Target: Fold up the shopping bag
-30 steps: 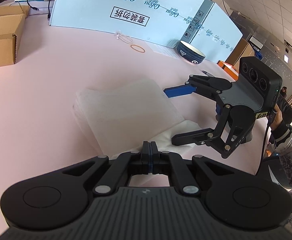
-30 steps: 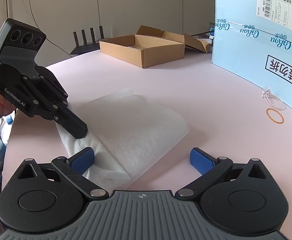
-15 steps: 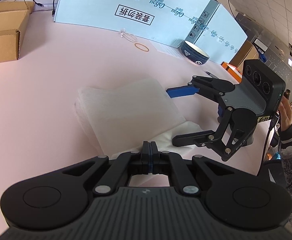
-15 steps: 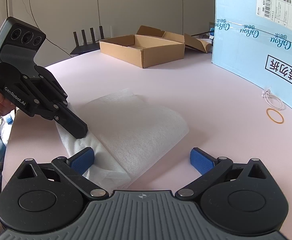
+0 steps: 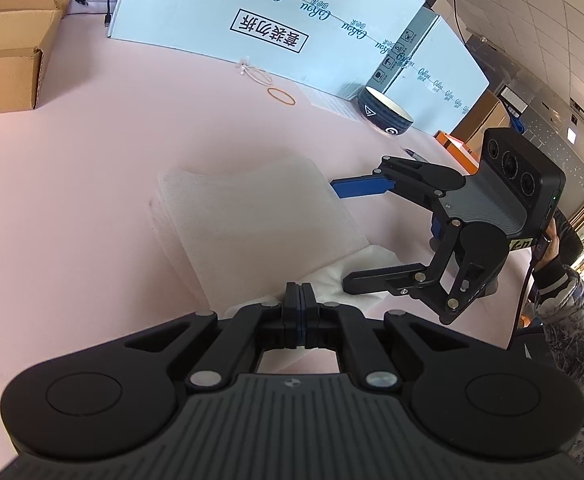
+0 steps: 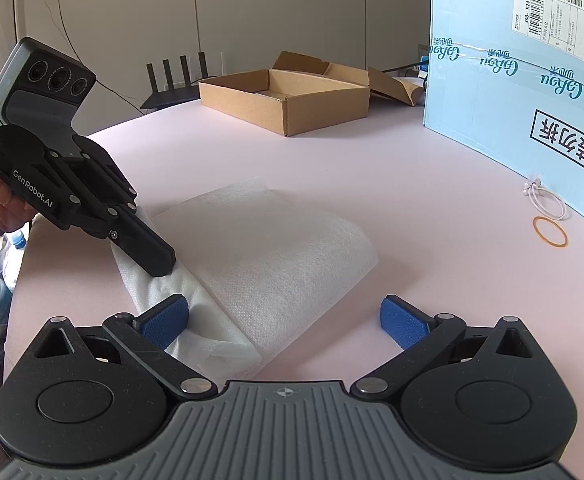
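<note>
- Left wrist view showed the left claw (image 5: 299, 300) with its jaws pressed together, their tips at the near edge of the white shopping bag (image 5: 251, 216); whether any fabric was pinched between them could not be told.
- That bag lay folded into a rough rectangle on the pink bench (image 5: 91, 160), with a looser, crumpled strip trailing from its near side.
- Right wrist view had the right claw (image 6: 283, 316) spread wide, holding nothing: one blue pad (image 6: 163, 320) sat against the crumpled strip of the bag (image 6: 275, 252), the other pad stood over bare bench beyond the bag's edge.
- From the same view, the left claw (image 6: 159, 264) came down at a slant onto the bag's near corner, a hand (image 6: 3, 200) wrapped round its handle.
- Seen from the left wrist, the right claw (image 5: 344, 236) bracketed the bag's right side, one finger raised, the other low against the cloth.
- Further back on the bench stood a pale blue printed carton (image 5: 275, 20), an open cardboard box (image 6: 287, 96), a dark bowl (image 5: 384, 114) and an orange rubber band (image 6: 550, 231) (with a white cord loop just beside it).
- A patterned sleeve (image 5: 564, 300) showed behind the right claw.
</note>
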### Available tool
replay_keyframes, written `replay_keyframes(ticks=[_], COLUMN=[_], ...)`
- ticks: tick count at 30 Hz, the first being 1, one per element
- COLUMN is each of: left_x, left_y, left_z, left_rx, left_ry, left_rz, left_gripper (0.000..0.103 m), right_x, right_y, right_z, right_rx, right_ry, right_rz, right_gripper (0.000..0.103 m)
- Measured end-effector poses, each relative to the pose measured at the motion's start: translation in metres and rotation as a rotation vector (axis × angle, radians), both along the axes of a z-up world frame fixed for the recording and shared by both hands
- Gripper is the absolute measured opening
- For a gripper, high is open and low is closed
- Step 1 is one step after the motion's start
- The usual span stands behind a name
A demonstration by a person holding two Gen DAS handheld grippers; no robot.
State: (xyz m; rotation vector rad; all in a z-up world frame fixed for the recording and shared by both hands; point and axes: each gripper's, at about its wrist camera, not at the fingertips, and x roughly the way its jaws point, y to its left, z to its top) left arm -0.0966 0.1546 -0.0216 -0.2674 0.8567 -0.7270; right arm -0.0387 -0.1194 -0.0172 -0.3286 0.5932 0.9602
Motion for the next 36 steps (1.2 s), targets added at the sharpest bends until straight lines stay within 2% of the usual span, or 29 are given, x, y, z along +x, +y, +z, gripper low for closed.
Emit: replay_keyframes(ticks=[16, 22, 36], left_x=[0.006, 0.003, 0.002], left_y=[-0.002, -0.008, -0.012], left_z=[0.002, 0.006, 0.008], left_rx=[0.014, 0.062, 0.096], left_ry=[0.027, -0.009, -0.055], left_rz=[-0.011, -0.032, -0.064], left_gripper=[0.002, 0.002, 0.002], right_x=[-0.001, -0.001, -0.005], right_y=[0.0, 0.0, -0.002], right_z=[0.0, -0.001, 0.002], right_rx=[0.001, 0.0, -0.009], right_ry=[-0.001, -0.002, 0.008], right_rz=[0.0, 0.0, -0.021], right_gripper=[0.103, 0.103, 0.103])
